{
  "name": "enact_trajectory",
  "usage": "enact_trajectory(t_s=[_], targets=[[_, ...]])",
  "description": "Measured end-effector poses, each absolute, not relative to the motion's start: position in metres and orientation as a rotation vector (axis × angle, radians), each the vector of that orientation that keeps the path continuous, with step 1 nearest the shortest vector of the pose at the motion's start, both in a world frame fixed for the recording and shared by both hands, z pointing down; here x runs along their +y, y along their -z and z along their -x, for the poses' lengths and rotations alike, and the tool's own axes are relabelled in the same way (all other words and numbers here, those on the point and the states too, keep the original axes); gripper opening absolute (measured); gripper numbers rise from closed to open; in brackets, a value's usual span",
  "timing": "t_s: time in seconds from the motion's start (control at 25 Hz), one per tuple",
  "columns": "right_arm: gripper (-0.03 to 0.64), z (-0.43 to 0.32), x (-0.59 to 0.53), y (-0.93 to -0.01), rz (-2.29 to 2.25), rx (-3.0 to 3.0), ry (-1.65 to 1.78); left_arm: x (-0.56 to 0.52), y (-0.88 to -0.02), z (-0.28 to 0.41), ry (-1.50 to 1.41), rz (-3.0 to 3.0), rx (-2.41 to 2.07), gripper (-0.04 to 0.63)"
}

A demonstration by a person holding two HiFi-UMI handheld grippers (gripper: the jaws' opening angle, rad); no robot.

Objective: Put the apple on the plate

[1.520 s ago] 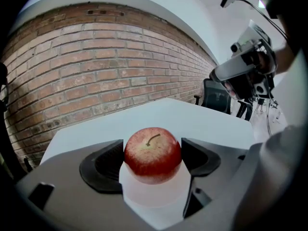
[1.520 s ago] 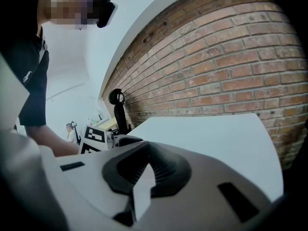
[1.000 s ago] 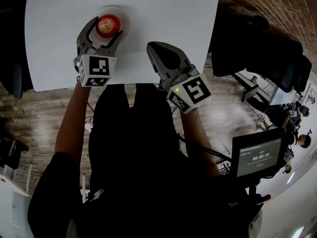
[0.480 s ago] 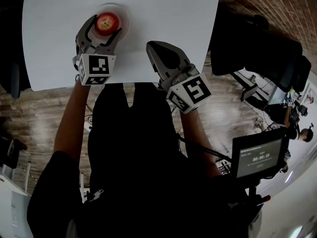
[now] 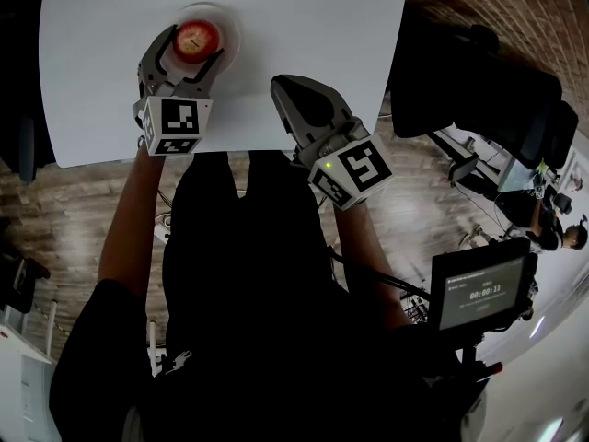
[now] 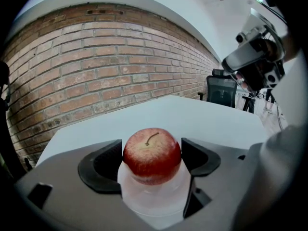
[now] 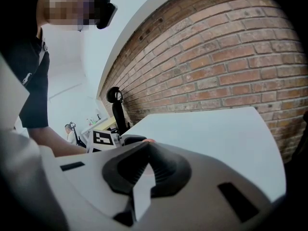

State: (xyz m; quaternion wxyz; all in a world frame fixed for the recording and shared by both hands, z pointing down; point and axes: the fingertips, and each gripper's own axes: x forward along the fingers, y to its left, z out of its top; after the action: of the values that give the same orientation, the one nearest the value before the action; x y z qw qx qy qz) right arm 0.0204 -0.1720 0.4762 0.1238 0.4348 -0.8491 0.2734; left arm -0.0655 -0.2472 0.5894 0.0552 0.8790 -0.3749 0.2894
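Observation:
A red apple (image 5: 198, 37) rests on a small white plate (image 5: 230, 33) near the table's left side. My left gripper (image 5: 191, 46) is open, one jaw on each side of the apple, level with the plate. In the left gripper view the apple (image 6: 152, 154) stands stem up on the plate (image 6: 154, 198) between the two dark pads (image 6: 103, 163). My right gripper (image 5: 279, 85) is shut with nothing in it, low over the white table (image 5: 313, 26) near its front edge. Its closed tips (image 7: 147, 146) point along the tabletop.
The person's dark torso fills the space below the table's front edge. Black office chairs (image 5: 515, 109) stand to the right on the wood floor. A small monitor (image 5: 479, 293) sits at lower right. A brick wall (image 6: 96, 61) runs behind the table.
Hardly anything differs. The left gripper, apple and plate sit slightly higher in the head view than a second ago. The right gripper has stayed put.

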Motion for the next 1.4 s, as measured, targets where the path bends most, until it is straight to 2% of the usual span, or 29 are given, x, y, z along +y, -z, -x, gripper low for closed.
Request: enact_trajectory(t_s=[0.96, 1.4], targets=[[0.005, -0.036, -0.166, -0.456, -1.301, -2.497, -0.761, -0.246, -0.574, 0.054, -0.910, -2.687, -1.129, 0.400], [0.005, -0.031, -0.172, -0.444, -1.265, -2.571, -0.686, -0.250, -0.549, 0.056, -0.835, -2.688, -1.207, 0.399]])
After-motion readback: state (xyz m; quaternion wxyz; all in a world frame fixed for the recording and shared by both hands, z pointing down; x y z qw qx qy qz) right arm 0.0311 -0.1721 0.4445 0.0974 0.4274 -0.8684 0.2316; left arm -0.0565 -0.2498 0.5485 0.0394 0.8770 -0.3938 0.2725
